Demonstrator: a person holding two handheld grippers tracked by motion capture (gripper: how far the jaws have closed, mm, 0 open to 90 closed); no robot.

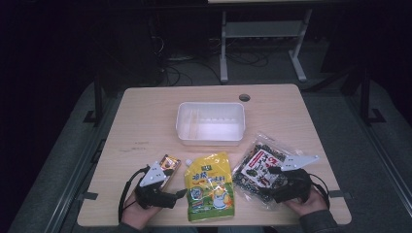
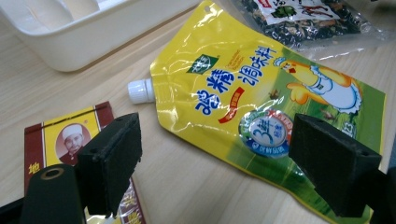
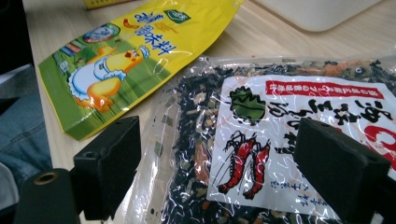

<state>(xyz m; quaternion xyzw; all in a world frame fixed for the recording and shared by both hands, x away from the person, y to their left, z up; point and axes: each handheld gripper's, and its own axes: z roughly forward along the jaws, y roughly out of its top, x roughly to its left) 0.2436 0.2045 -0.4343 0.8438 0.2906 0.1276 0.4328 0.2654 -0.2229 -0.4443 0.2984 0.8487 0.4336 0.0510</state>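
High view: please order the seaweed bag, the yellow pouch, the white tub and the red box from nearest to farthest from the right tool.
1. Seaweed bag, partly under the right tool.
2. Yellow pouch, just to the bag's left, at table centre.
3. White tub, farther back, centre.
4. Red box, far left, under the left tool.

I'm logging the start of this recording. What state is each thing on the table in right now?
White plastic tub: upright, empty.
Yellow spouted seasoning pouch: flat, white cap on.
Clear bag of dark dried seaweed mix: flat, looks sealed.
Red and yellow flat packet: flat on the table.
Left gripper: open, holding nothing.
Right gripper: open, over the seaweed bag.
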